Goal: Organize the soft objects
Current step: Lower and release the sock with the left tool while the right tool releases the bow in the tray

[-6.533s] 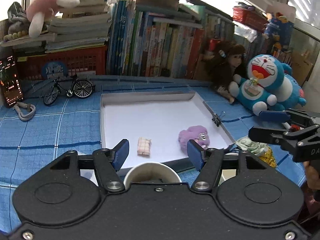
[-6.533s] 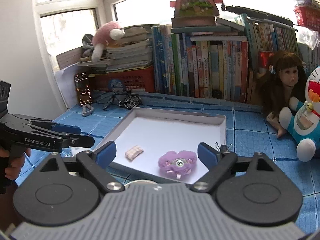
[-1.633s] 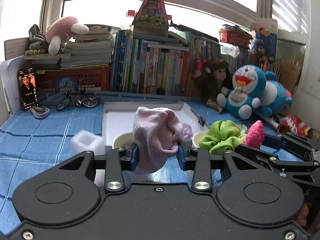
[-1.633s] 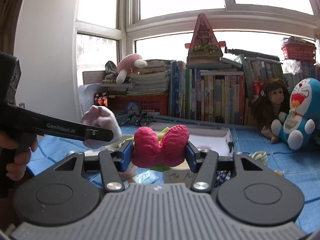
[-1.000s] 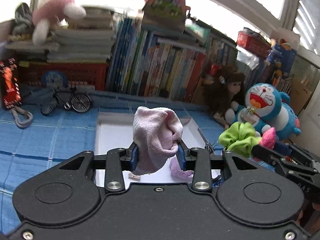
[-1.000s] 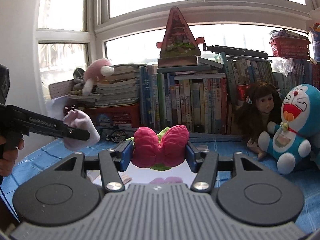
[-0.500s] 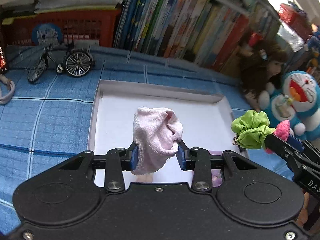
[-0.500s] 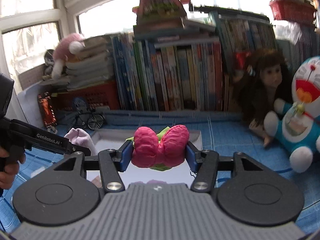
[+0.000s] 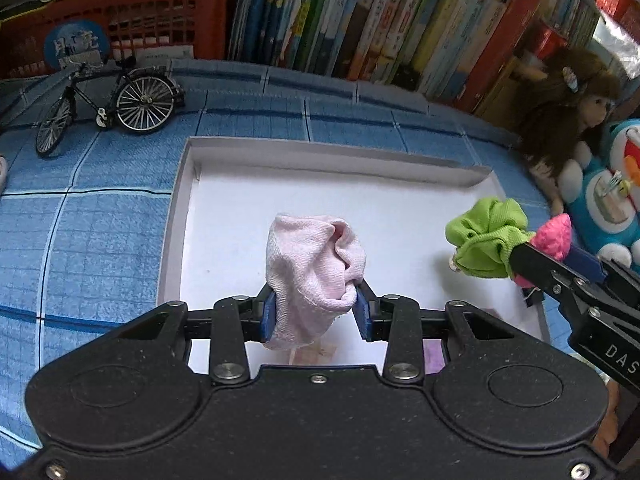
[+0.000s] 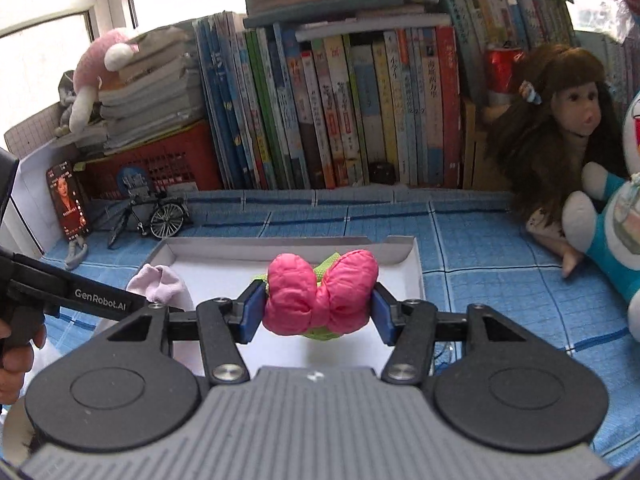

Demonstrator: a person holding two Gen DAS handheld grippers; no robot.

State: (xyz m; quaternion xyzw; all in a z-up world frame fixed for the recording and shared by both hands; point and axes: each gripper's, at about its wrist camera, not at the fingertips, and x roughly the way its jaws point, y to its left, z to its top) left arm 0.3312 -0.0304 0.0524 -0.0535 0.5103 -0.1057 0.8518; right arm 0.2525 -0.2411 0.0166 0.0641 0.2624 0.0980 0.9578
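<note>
My left gripper point(image 9: 316, 312) is shut on a pale pink sock point(image 9: 316, 264) and holds it above the near middle of a shallow white tray point(image 9: 180, 208). The sock also shows in the right wrist view point(image 10: 160, 286). My right gripper point(image 10: 316, 312) is shut on a green scrunchie with a pink bow point(image 10: 320, 296), above the tray's point(image 10: 416, 268) right side. In the left wrist view the scrunchie point(image 9: 488, 244) hangs over the tray's right part. A small pinkish item point(image 9: 316, 354) and a purple item point(image 9: 432, 360) lie in the tray, mostly hidden behind my left gripper.
A blue checked cloth point(image 9: 100, 220) covers the table. A model bicycle point(image 9: 108, 104) stands at the back left by a red basket point(image 9: 132, 24). A row of books point(image 10: 340, 108) lines the back. A doll point(image 10: 560, 128) and a blue plush point(image 9: 608, 200) sit at the right.
Both grippers have moved forward and lower over the tray, each still holding its item. The tray fills more of both views.
</note>
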